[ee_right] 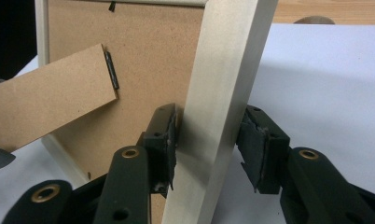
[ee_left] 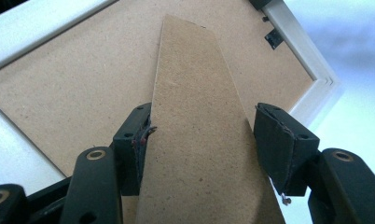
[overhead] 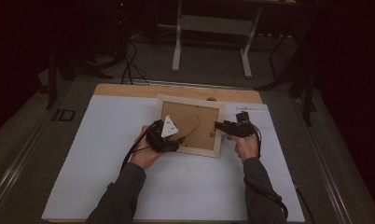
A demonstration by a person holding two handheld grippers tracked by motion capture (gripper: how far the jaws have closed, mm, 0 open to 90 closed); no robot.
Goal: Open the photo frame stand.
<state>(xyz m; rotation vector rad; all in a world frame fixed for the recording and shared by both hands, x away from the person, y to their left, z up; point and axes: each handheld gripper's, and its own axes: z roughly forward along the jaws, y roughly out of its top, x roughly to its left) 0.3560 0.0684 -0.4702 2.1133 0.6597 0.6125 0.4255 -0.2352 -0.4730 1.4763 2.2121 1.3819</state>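
A pale wooden picture frame [overhead: 217,135] lies face down on the white mat, its brown backing board [ee_left: 59,93] facing up. A cardboard stand [ee_left: 199,116] hinged to that board is lifted off it at an angle. My left gripper [ee_left: 202,140] is shut on the stand across its width, at the frame's left side [overhead: 176,140]. My right gripper [ee_right: 206,140] comes in from the right [overhead: 218,125], its pads pressing both faces of the frame's right rail [ee_right: 223,84]. The stand [ee_right: 50,102] and its black hinge [ee_right: 112,70] lie beyond.
The white mat [overhead: 129,154] covers most of a wooden table, whose bare strip [overhead: 176,90] runs along the far edge. Small black clips [ee_left: 273,38] sit on the frame's inner edge. Cables trail from both grippers. A metal stand [overhead: 176,42] is on the floor behind.
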